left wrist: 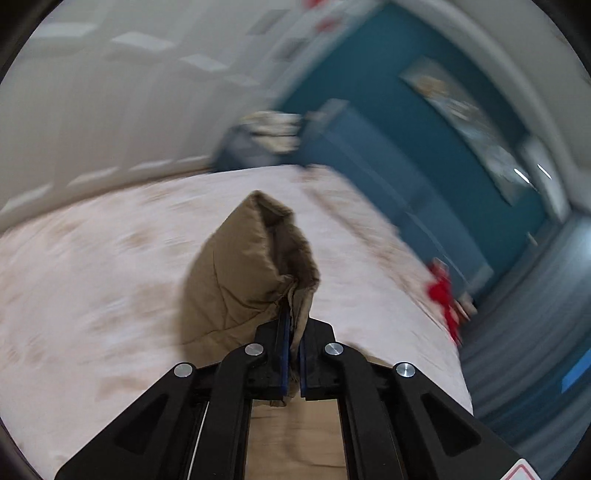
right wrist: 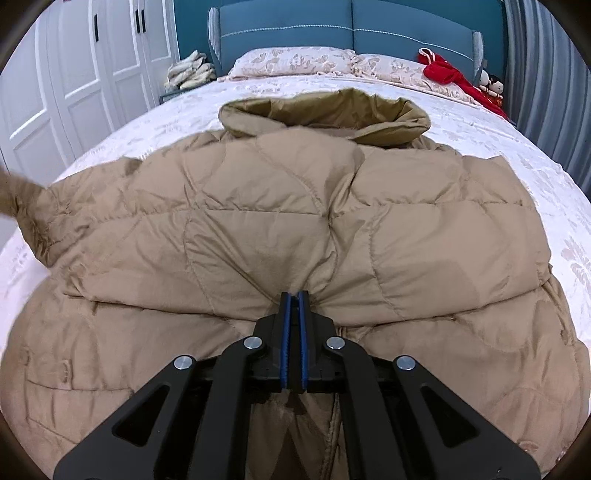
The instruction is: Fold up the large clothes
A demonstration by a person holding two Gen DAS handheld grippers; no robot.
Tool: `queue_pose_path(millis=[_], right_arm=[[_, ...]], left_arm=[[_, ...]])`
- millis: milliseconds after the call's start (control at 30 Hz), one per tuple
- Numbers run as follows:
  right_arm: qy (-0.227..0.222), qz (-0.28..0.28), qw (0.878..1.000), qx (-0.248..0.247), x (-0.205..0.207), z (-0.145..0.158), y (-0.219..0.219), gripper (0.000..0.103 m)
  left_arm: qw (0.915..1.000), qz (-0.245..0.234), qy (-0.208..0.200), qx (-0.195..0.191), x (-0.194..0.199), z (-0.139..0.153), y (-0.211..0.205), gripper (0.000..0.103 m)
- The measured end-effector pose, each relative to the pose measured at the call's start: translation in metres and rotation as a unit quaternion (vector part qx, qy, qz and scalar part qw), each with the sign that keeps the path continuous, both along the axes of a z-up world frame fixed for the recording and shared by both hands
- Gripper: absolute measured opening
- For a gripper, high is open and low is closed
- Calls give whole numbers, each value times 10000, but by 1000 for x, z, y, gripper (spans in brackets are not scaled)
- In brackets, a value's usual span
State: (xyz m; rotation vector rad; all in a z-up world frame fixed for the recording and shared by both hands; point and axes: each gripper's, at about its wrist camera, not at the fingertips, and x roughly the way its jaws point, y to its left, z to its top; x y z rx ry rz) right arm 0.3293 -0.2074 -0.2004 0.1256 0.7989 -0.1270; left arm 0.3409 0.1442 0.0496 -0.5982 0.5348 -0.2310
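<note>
Jacket (right wrist: 295, 221), tan and quilted in puffy diamond panels, lies spread across the bed (right wrist: 498, 122) in the right view, hood (right wrist: 325, 114) toward the blue headboard (right wrist: 351, 33). Only that view shows the whole garment; the left view, blurred, shows just a sleeve cuff (left wrist: 251, 266) raised over the pale floral bedspread. Left tool (left wrist: 291, 332) is clamped on that cuff. Right tool (right wrist: 294, 306) is pinched shut on a fold at the jacket's middle. A red garment (right wrist: 454, 79) lies near the pillows (right wrist: 295, 61).
</note>
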Motion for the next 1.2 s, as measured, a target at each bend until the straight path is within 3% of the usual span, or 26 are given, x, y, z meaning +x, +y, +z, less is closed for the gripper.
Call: queue_pose_path(millis=[67, 100, 133, 267, 400, 500, 567, 600, 633, 733, 867, 967, 1033, 1133, 1200], right_arm=[[-124, -43, 9997, 185, -8, 8, -6, 22], [-260, -152, 9992, 255, -16, 15, -11, 39], [-406, -236, 9982, 369, -25, 22, -17, 44], [-666, -378, 9942, 761, -63, 52, -48, 44], [-581, -408, 9958, 586, -95, 64, -74, 47], [-475, -522, 9955, 629, -116, 62, -91, 50], [-423, -653, 9945, 705, -128, 58, -102, 52], [-403, -747, 9932, 794, -136, 55, -109, 53], [-402, -801, 9924, 838, -140, 54, -113, 55], [-371, -1013, 9892, 992, -151, 50, -127, 58], [-505, -1108, 9839, 1306, -149, 57, -138, 61], [-647, -1104, 9791, 1583, -131, 65, -143, 62], [-719, -1142, 9745, 1793, -115, 69, -145, 66], [-572, -1260, 9699, 2002, -88, 63, -143, 67], [-447, -1309, 9669, 2146, -75, 56, -141, 67]], left_arm=[[9983, -540, -202, 106, 5, 21, -56, 1], [9961, -816, -268, 187, 8, 29, -88, 1], [9939, -1030, -298, 255, 9, 33, -112, 1], [9814, -1811, -104, 624, 16, 14, -217, 1], [9672, -2360, 551, 761, 14, -50, -300, 2], [9574, -2538, 945, 1001, -1, -97, -339, 4], [9526, -2610, 1198, 1002, -8, -125, -351, 21], [9505, -2632, 1336, 967, -12, -135, -354, 35], [9479, -2651, 1549, 852, -14, -147, -356, 46], [9468, -2624, 1842, 292, -15, -164, -335, 61], [9550, -2384, 1743, -258, -10, -157, -282, 70], [9676, -1719, 1746, -611, 3, -162, -220, 71], [9690, -1316, 1867, -940, 11, -171, -182, 71], [9606, -686, 2164, -1602, 29, -193, -127, 71], [9501, -307, 2305, -2078, 38, -209, -95, 71]])
